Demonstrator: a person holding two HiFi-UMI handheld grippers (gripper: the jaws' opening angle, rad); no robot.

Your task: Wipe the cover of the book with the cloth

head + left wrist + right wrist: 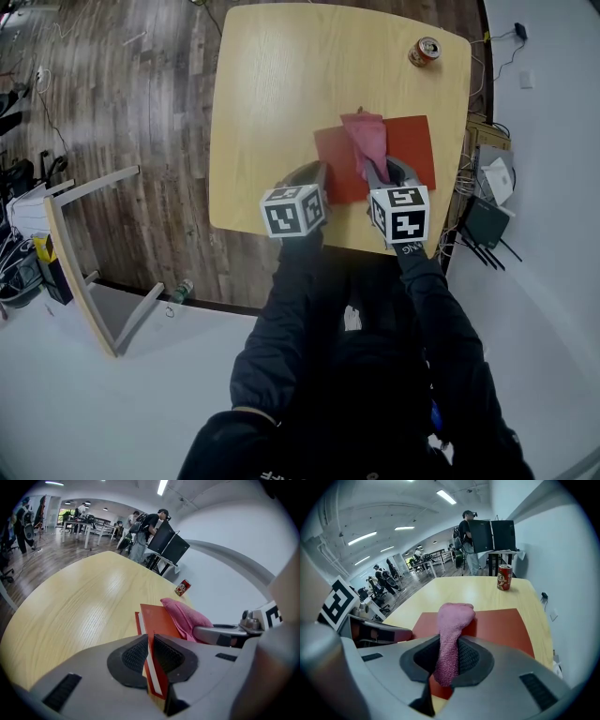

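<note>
A thin red book (pixel 412 150) lies near the front right of the light wooden table (pixel 281 84). My left gripper (pixel 319 178) is shut on the book's near left edge (pixel 151 639), its jaws pinching the red cover and white pages. My right gripper (pixel 378 173) is shut on a pink cloth (pixel 365 138), which drapes forward over the book's cover (pixel 506 625). In the right gripper view the cloth (pixel 452 630) runs up from between the jaws and bunches on the cover. The pink cloth (pixel 185 616) also shows beside the book in the left gripper view.
A red drink can (pixel 425 52) stands at the table's far right corner. A wooden frame (pixel 84 253) leans on the floor at left. Boxes and cables (pixel 487 187) sit right of the table. People stand at desks (pixel 145 527) beyond the table.
</note>
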